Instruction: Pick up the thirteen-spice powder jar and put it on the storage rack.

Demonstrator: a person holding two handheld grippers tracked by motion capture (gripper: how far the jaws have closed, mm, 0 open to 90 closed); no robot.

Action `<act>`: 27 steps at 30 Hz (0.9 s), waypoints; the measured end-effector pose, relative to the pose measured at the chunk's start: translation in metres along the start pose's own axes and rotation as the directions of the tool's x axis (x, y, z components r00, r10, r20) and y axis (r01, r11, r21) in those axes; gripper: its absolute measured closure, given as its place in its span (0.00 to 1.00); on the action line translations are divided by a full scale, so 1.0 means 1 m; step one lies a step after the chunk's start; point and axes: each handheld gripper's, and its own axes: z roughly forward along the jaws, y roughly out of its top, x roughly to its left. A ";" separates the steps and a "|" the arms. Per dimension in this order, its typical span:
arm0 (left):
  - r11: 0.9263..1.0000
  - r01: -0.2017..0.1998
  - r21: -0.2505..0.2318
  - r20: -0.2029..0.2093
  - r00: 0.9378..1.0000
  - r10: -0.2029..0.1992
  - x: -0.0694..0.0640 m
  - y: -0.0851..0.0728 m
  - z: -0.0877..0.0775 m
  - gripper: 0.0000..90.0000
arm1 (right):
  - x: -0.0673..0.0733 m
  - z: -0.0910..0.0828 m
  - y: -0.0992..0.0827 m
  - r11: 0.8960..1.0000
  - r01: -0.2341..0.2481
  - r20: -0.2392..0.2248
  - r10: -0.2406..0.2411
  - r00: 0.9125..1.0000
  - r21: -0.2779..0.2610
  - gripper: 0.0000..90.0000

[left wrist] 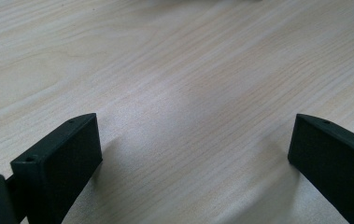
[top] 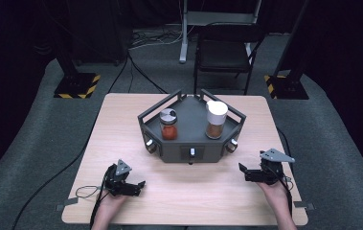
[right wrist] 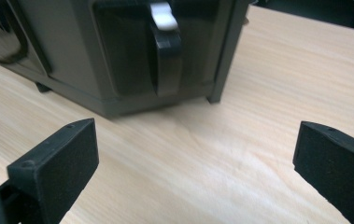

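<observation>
Resting on desk: grey rack, mid-desk, far side.
Jars: red-filled jar on rack's left, white-capped jar on its right.
Right gripper: near rack's right corner, fingers wide apart, holding nothing.
Left gripper: at near left, well apart from rack, fingers spread wide over bare wood, empty.

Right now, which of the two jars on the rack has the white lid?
The taller jar, on the rack's right side, nearer the right gripper. The shorter jar on the left has a silver lid and redder contents.
</observation>
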 end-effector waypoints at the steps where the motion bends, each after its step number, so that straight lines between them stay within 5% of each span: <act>1: 1.000 0.000 0.000 0.000 1.000 0.000 0.000 0.000 0.000 0.03 | 0.000 0.000 -0.003 1.000 -0.004 0.004 0.004 1.000 0.003 0.00; 14: 1.000 0.000 0.000 0.000 1.000 0.000 0.000 0.000 0.000 0.03 | -0.009 -0.004 -0.035 0.998 -0.056 0.015 0.056 0.998 0.026 0.00; 27: 1.000 0.001 0.000 -0.002 1.000 -0.001 -0.001 0.000 0.000 0.03 | -0.013 -0.003 -0.044 0.993 -0.068 0.020 0.067 0.998 0.099 0.00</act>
